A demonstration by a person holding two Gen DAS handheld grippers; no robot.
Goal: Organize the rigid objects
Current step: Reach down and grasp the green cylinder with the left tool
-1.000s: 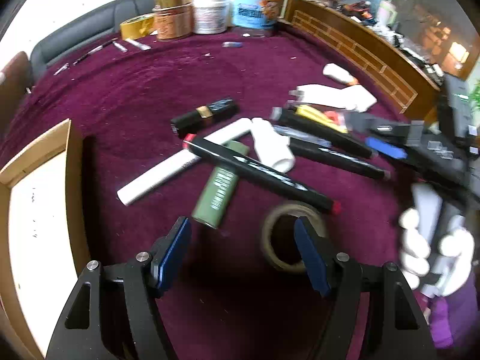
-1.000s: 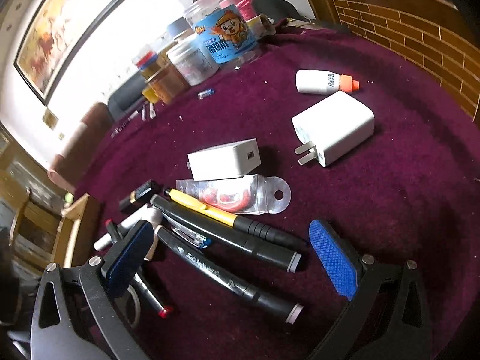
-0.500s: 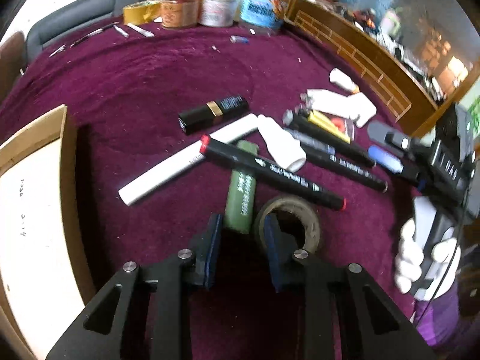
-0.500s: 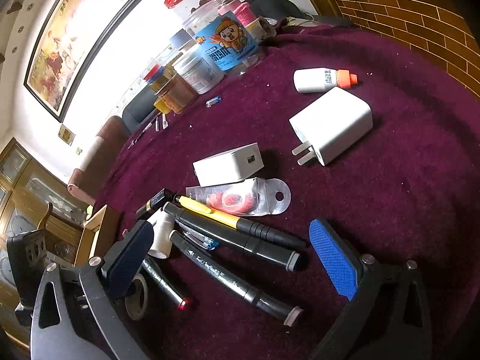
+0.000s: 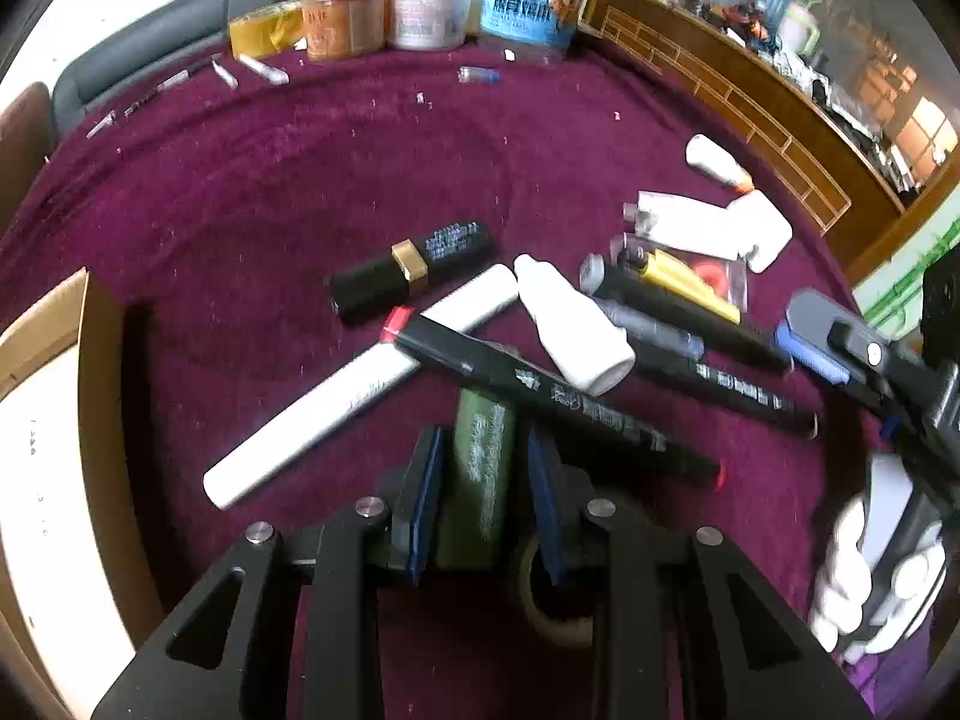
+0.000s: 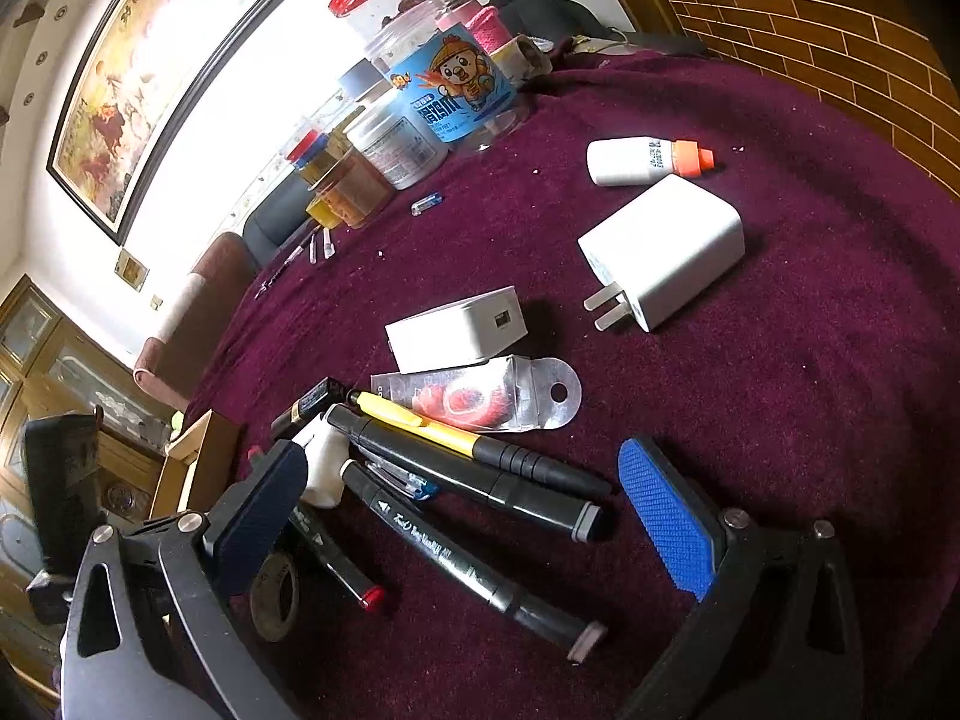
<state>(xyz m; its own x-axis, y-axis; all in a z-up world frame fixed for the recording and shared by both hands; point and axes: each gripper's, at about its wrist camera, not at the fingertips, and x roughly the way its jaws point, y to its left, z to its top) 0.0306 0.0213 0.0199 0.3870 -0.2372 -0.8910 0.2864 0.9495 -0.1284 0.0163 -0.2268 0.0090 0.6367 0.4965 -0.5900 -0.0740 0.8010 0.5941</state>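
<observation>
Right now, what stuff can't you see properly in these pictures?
- Green tube: far end hidden under the black marker, left wrist view.
- Tape roll: mostly behind the left gripper.
- Cardboard box: cut off by the left edge.
- Jar labels: too blurred to read.

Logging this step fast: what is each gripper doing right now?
Left gripper: closed around the green tube, pads at its sides.
Right gripper: open, holding nothing, above the markers.
</observation>
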